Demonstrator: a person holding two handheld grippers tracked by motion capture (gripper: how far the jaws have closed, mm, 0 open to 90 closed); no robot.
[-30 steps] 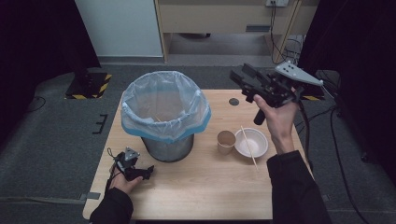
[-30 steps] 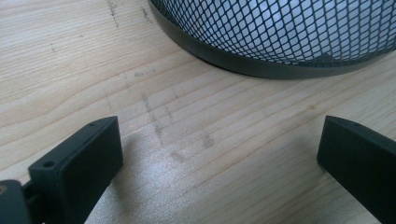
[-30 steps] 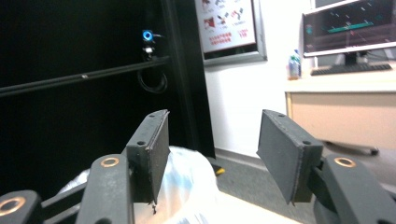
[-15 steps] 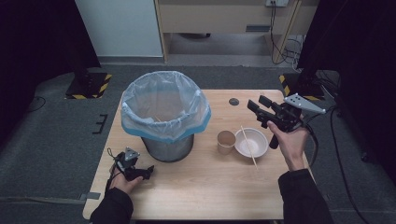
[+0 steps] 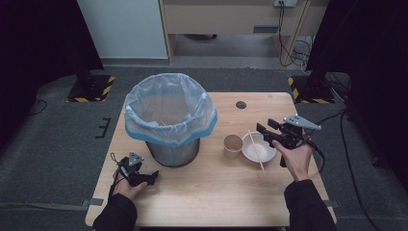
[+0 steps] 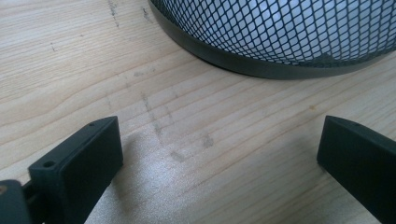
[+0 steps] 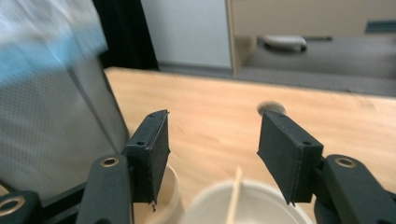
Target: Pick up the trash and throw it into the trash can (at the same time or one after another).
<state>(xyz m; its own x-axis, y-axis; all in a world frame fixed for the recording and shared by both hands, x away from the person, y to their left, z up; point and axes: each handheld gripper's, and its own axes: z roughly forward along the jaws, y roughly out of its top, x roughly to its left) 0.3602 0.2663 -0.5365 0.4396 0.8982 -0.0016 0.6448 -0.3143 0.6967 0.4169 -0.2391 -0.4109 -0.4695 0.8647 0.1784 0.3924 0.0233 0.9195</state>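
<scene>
A mesh waste bin (image 5: 174, 155) lined with a blue-edged bag stands at the table's middle left. To its right are a brown paper cup (image 5: 233, 146) and a white bowl (image 5: 251, 150) with a wooden stick (image 5: 256, 153) lying across it. My right gripper (image 5: 263, 133) hovers low over the bowl's right rim, open, its jaws pointing left. In the right gripper view, the bowl (image 7: 252, 207) and stick (image 7: 235, 193) lie just below the open right gripper (image 7: 212, 135), with the cup (image 7: 172, 186) at the left. My left gripper (image 5: 150, 178) rests on the table near the bin's base (image 6: 280, 51), and this left gripper (image 6: 219, 140) stands open over bare wood.
The wooden table (image 5: 216, 192) has a round cable hole (image 5: 241, 104) at its far side. Grey carpet surrounds it. A cabinet and cables stand beyond the far edge, and black stands with striped bases sit at both far corners.
My right gripper has come down from high over the table's far right to just above the bowl. The left gripper has stayed put.
</scene>
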